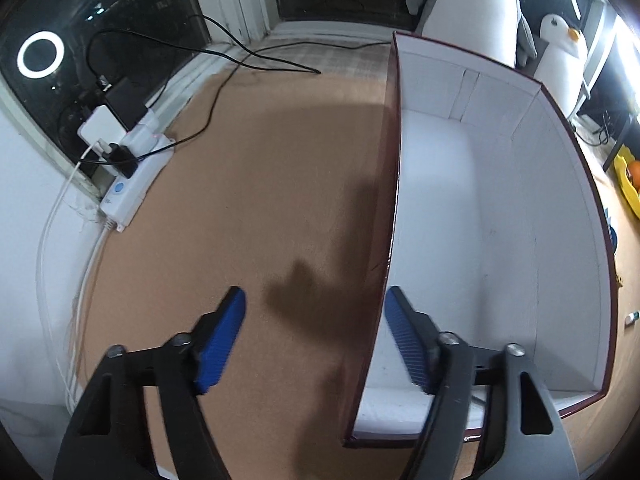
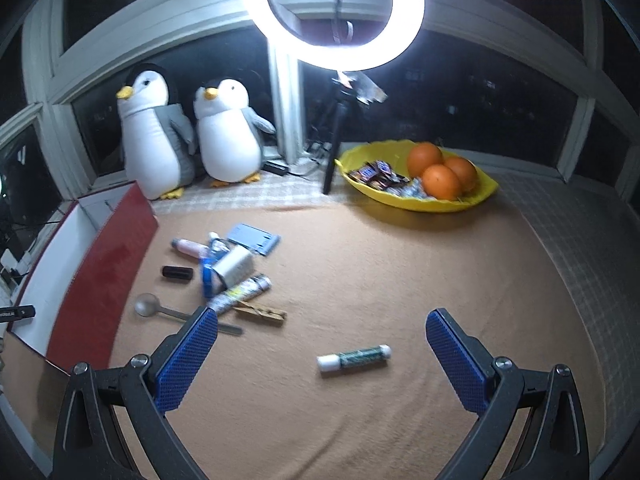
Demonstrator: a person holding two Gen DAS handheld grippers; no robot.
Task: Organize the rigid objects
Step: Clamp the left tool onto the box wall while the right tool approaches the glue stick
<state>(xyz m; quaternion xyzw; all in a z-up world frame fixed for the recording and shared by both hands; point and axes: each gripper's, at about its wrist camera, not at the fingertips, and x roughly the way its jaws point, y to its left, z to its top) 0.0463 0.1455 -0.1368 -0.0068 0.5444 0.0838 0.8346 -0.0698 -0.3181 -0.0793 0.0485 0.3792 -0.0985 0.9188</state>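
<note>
A box [image 1: 500,220], dark red outside and white inside, lies open and empty on the tan cloth. My left gripper [image 1: 315,292] is open and straddles the box's left wall [image 1: 390,248], one blue pad outside and the other inside; neither pad presses on it. In the right wrist view my right gripper [image 2: 322,316] stands open just above a green tube with white caps [image 2: 354,358]. To the left, beside the box [image 2: 108,264], lies a pile: a spoon [image 2: 146,305], a wooden clothespin [image 2: 260,313], a small black cylinder [image 2: 177,272], a pink tube [image 2: 190,247], a silver cylinder [image 2: 234,267].
A yellow bowl [image 2: 472,200] with oranges and wrapped sweets stands at the back right. Two plush penguins [image 2: 228,132] and a ring light on a tripod [image 2: 334,152] line the window sill. A power strip [image 1: 136,176] with cables lies left of the box.
</note>
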